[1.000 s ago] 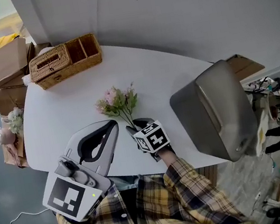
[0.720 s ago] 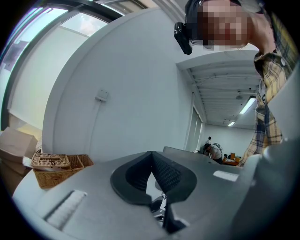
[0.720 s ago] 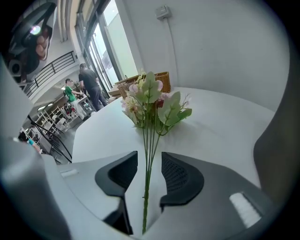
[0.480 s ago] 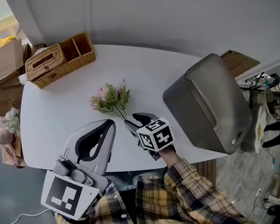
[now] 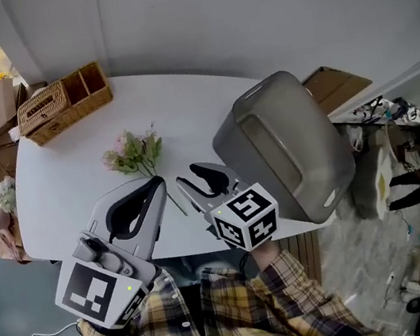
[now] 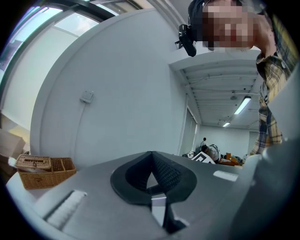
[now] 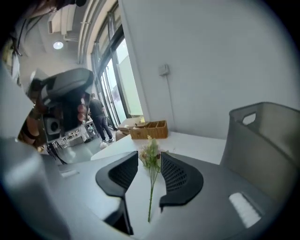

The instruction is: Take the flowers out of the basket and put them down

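Flowers (image 5: 133, 151) lie on the worktop (image 5: 184, 111), stem toward its front edge, outside the basket (image 5: 306, 162). They look light and crushable, so the stem is probably the best hold. Right tool (image 7: 149, 158) is closing, jaws spread around the untouched stem. Left tool (image 6: 151, 157) is pressed together, empty. Wicker tray (image 5: 62, 105) sits at the far left corner, no obstacle.

One bunch of pink-and-green flowers (image 5: 133, 152) is lying on the single white table (image 5: 200, 109), which is also carrying one grey plastic basket (image 5: 283, 150) and one wicker organiser (image 5: 62, 103).
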Demonstrator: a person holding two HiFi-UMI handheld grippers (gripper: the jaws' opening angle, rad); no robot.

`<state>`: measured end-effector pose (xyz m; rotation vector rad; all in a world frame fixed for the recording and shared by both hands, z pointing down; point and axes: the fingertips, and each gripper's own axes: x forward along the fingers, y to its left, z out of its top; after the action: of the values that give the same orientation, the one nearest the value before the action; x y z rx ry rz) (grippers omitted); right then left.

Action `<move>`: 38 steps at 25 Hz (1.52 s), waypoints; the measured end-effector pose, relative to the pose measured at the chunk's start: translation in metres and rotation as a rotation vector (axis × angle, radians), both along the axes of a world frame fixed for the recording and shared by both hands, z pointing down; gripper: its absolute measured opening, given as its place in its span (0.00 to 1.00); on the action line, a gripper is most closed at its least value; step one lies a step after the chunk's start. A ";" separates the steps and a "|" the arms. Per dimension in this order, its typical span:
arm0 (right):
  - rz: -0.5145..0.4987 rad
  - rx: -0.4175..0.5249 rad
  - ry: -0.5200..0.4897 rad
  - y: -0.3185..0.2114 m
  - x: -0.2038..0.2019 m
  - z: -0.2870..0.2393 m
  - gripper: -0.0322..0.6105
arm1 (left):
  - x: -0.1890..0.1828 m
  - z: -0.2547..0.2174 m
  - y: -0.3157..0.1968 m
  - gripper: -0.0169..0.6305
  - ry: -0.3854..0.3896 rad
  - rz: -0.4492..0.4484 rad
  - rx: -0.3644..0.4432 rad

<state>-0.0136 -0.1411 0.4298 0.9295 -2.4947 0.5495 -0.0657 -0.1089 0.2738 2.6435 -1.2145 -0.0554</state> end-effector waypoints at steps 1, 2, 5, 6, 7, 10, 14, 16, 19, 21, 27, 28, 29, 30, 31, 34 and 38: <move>-0.001 0.026 -0.015 0.002 0.005 -0.014 0.29 | 0.008 -0.003 0.000 0.05 -0.001 0.005 0.006; -0.002 0.052 -0.030 0.004 0.011 -0.028 0.28 | 0.015 -0.005 0.000 0.05 -0.001 0.010 0.012; 0.003 0.124 -0.078 0.010 0.030 -0.066 0.25 | 0.039 -0.011 0.000 0.05 -0.001 0.027 0.028; 0.007 0.148 -0.094 0.013 0.036 -0.077 0.24 | 0.046 -0.013 0.001 0.05 0.000 0.033 0.034; 0.012 0.172 -0.108 0.015 0.042 -0.088 0.21 | 0.053 -0.014 0.001 0.05 0.001 0.037 0.039; 0.021 0.233 -0.123 0.021 0.060 -0.112 0.16 | 0.071 -0.016 0.002 0.05 0.006 0.047 0.047; 0.045 0.277 -0.152 0.026 0.082 -0.136 0.12 | 0.095 -0.020 0.003 0.05 0.005 0.077 0.056; 0.061 0.295 -0.166 0.027 0.090 -0.144 0.10 | 0.103 -0.022 0.004 0.05 0.004 0.091 0.063; 0.081 0.315 -0.185 0.028 0.097 -0.152 0.06 | 0.110 -0.025 0.004 0.05 0.001 0.105 0.073; 0.089 0.323 -0.196 0.028 0.099 -0.155 0.06 | 0.111 -0.025 0.003 0.05 -0.002 0.108 0.077; 0.095 0.342 -0.215 0.026 0.102 -0.162 0.06 | 0.112 -0.025 -0.002 0.05 -0.019 0.103 0.066; 0.093 0.343 -0.216 0.025 0.103 -0.163 0.06 | 0.113 -0.025 -0.002 0.05 -0.022 0.103 0.064; 0.091 0.343 -0.217 0.025 0.104 -0.163 0.06 | 0.114 -0.025 -0.003 0.05 -0.023 0.102 0.064; 0.089 0.343 -0.220 0.024 0.105 -0.164 0.06 | 0.115 -0.026 -0.003 0.05 -0.021 0.102 0.067; 0.088 0.343 -0.223 0.024 0.106 -0.164 0.06 | 0.116 -0.026 -0.003 0.05 -0.020 0.106 0.071; 0.086 0.343 -0.227 0.024 0.108 -0.165 0.06 | 0.120 -0.024 -0.001 0.05 -0.020 0.117 0.069; 0.076 0.341 -0.226 0.021 0.107 -0.164 0.06 | 0.121 -0.023 -0.001 0.05 -0.016 0.127 0.067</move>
<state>0.0935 -0.1206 0.2655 1.1471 -2.8239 0.2659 0.0554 -0.1096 0.2511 2.7780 -1.0651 -0.0542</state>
